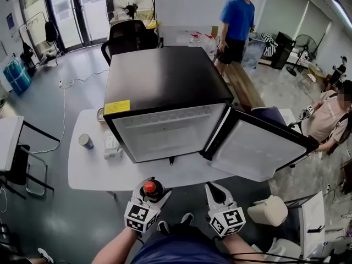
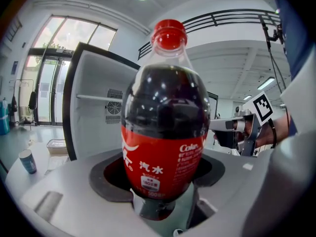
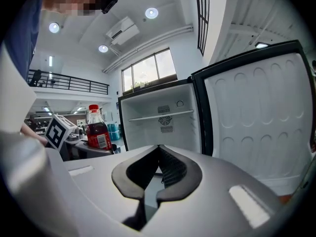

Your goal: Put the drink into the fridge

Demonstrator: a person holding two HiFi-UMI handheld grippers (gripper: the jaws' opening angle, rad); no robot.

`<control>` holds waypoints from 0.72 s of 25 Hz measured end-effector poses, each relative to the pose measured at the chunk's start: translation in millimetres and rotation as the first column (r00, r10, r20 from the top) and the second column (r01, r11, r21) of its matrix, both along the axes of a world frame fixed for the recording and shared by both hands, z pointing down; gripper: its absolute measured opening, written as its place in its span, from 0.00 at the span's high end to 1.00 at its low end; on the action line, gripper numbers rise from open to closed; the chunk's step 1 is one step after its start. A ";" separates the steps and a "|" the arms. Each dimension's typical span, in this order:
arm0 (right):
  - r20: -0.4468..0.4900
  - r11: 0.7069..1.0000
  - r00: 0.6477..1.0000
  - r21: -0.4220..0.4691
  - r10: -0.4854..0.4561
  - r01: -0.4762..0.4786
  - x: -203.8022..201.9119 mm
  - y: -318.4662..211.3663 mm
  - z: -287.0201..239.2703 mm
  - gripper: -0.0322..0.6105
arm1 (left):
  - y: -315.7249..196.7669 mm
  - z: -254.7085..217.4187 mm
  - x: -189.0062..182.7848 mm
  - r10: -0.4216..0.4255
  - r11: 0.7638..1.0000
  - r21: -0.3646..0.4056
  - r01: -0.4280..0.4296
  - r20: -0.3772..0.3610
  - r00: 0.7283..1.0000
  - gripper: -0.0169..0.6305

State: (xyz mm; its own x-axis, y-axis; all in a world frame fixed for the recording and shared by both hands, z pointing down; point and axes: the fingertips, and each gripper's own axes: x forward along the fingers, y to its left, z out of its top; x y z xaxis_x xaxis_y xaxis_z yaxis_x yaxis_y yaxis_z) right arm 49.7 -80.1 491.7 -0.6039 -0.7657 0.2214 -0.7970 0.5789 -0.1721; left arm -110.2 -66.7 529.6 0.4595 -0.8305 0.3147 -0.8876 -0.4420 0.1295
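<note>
A cola bottle (image 1: pixel 149 188) with a red cap and red label stands upright between the jaws of my left gripper (image 1: pixel 150 193), which is shut on its lower body (image 2: pixel 165 132). It hangs just before the table's near edge, below the open mini fridge (image 1: pixel 165 81). The fridge's white inside (image 1: pixel 168 132) shows one shelf (image 3: pixel 160 116). Its door (image 1: pixel 258 147) swings out to the right. My right gripper (image 1: pixel 218 191) is shut and empty, its pads (image 3: pixel 170 169) touching, beside the bottle (image 3: pixel 98 130) and facing the fridge opening.
The fridge stands on a white table (image 1: pixel 91 172). On the table to its left are a drink can (image 1: pixel 85 141) and a clear container (image 1: pixel 111 146). A white bin (image 1: pixel 268 209) sits under the door. Behind are a black office chair (image 1: pixel 127 36) and a standing person (image 1: pixel 237 21); another person (image 1: pixel 330 117) sits at right.
</note>
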 end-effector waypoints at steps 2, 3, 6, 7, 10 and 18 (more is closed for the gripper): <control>0.009 1.000 1.000 -0.002 -0.005 0.005 5.9 -7.0 1.2 0.94 | -10.6 1.4 4.4 -0.004 1.000 0.001 0.004 0.001 1.000 0.48; 0.013 1.000 1.000 -0.003 -0.010 0.010 8.6 -10.0 1.8 0.94 | -16.3 2.5 6.3 -0.008 1.000 0.000 0.008 0.000 1.000 0.48; 0.020 1.000 0.999 -0.003 -0.025 0.025 17.1 -17.9 5.5 0.94 | -34.6 5.9 12.0 -0.021 1.000 -0.003 0.021 -0.001 1.000 0.48; 0.020 1.000 0.999 -0.003 -0.029 0.029 20.0 -20.6 7.1 0.94 | -40.8 6.8 14.1 -0.026 1.000 -0.003 0.026 0.001 1.000 0.48; 0.022 0.999 0.999 -0.010 -0.035 0.035 26.0 -25.2 12.0 0.94 | -57.8 9.3 19.4 -0.032 0.999 -0.005 0.032 0.005 0.999 0.48; 0.013 1.000 1.000 -0.015 0.008 -0.008 37.6 -33.0 14.3 0.94 | -105.9 19.0 31.5 0.025 1.000 -0.009 -0.025 0.023 0.999 0.48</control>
